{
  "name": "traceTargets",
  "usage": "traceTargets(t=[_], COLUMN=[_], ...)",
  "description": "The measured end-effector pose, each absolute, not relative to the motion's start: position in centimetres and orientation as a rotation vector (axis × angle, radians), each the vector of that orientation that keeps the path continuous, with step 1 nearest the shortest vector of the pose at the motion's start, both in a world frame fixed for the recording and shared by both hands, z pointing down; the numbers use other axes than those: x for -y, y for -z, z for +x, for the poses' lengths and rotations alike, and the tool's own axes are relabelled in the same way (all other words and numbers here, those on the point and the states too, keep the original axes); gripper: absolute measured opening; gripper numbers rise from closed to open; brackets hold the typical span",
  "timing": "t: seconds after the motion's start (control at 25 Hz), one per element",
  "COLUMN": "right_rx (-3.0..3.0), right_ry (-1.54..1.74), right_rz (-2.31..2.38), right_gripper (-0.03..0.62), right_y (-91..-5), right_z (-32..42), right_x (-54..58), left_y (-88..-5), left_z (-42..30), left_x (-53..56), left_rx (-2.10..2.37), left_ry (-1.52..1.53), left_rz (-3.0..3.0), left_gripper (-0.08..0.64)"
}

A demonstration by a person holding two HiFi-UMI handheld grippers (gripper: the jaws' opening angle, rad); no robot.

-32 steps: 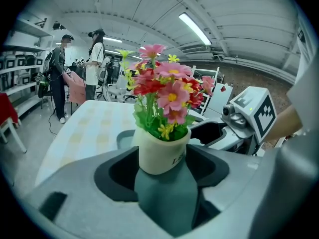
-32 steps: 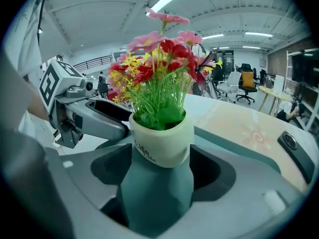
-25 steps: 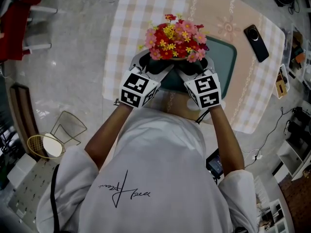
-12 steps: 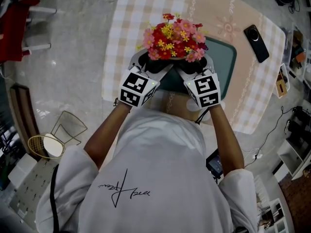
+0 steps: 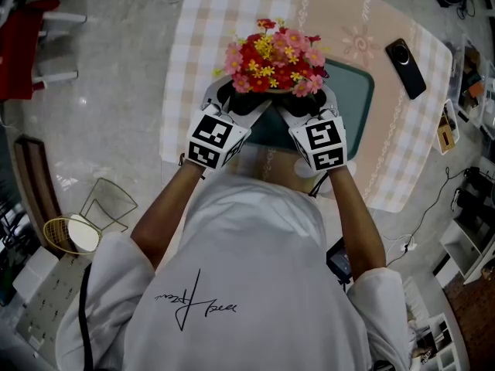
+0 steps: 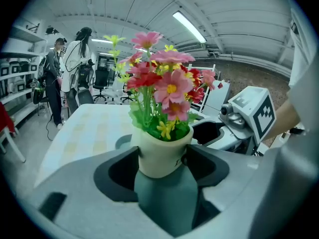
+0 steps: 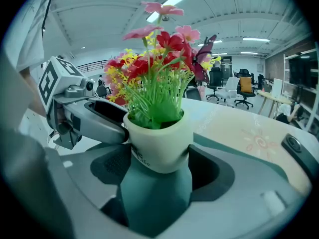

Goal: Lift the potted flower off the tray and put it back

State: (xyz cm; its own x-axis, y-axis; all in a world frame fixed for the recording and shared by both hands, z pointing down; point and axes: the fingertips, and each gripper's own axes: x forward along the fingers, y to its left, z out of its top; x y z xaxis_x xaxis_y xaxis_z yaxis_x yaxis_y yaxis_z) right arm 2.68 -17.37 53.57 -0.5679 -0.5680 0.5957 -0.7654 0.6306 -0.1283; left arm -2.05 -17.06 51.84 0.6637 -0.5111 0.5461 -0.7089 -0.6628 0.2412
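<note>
holding the potted flower [image 5: 274, 56] between both tools, up over the 9 o'clock end of the teal tray [image 5: 354, 91] on the checked tabletop [image 5: 232, 6]. reaching in from 7 o'clock with the left gripper [image 5: 233, 99] and from 5 o'clock with the right gripper [image 5: 304, 103]. closed on the white pot in both gripper views: left fingers [image 6: 115, 169] pressed to its wall at 9 and 3 o'clock, right fingers [image 7: 213, 172] likewise, only teal in sight under the base. looks lifted clear of the tray rather than resting on it, though hard to be sure from these angles.

judged light: small pot, thin stems, artificial-looking blooms. likely rigid and smooth in the wall, so apt to slide under a weak squeeze. possibly brittle if ceramic, so no hard pinching and no dropping onto the tray. tapered toward the base, a help: bound to wedge down into the fingers instead of slipping through. somewhat top-heavy under the wide bouquet, so best carried upright.

best taken on the pot wall just under the rim, on opposite sides, as now. never by stems or petals, too soft to bear anything.

for the return, lower straight down onto the tray's flat floor, away from its rim and well apart from the phone [image 5: 407, 68] at 2 o'clock. let go only once seated.
</note>
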Motion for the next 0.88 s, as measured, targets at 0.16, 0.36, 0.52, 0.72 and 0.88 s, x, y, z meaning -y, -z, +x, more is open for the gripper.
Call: traceTargets(t=[0.16, 0.36, 0.52, 0.72, 0.88], right_rx=[2.335, 2.327, 2.319, 2.32, 2.326], right_ry=[-0.515, -0.517, -0.51, -0.506, -0.508], right_rz=[1.049, 1.053, 1.052, 1.065, 1.069], right_gripper=[0.36, 0.36, 0.36, 0.359, 0.36], right_y=[-53.6, -53.5, -53.4, -52.9, -52.4], right_z=[2.6, 2.7, 2.7, 2.6, 2.5], right_x=[17.4, 17.1, 16.9, 16.8, 16.7], left_y=[-51.8, -51.8, -51.7, -51.2, -50.6], left_z=[-2.1, -2.0, -2.1, -2.2, -2.4], left_x=[17.1, 16.9, 16.6, 16.5, 16.4], left_rx=[0.948, 0.941, 0.934, 0.935, 0.937], left_ry=[-0.616, -0.631, -0.64, -0.631, -0.621], left_rz=[2.443, 2.44, 2.443, 2.463, 2.463], left_gripper=[0.293, 0.293, 0.293, 0.293, 0.291])
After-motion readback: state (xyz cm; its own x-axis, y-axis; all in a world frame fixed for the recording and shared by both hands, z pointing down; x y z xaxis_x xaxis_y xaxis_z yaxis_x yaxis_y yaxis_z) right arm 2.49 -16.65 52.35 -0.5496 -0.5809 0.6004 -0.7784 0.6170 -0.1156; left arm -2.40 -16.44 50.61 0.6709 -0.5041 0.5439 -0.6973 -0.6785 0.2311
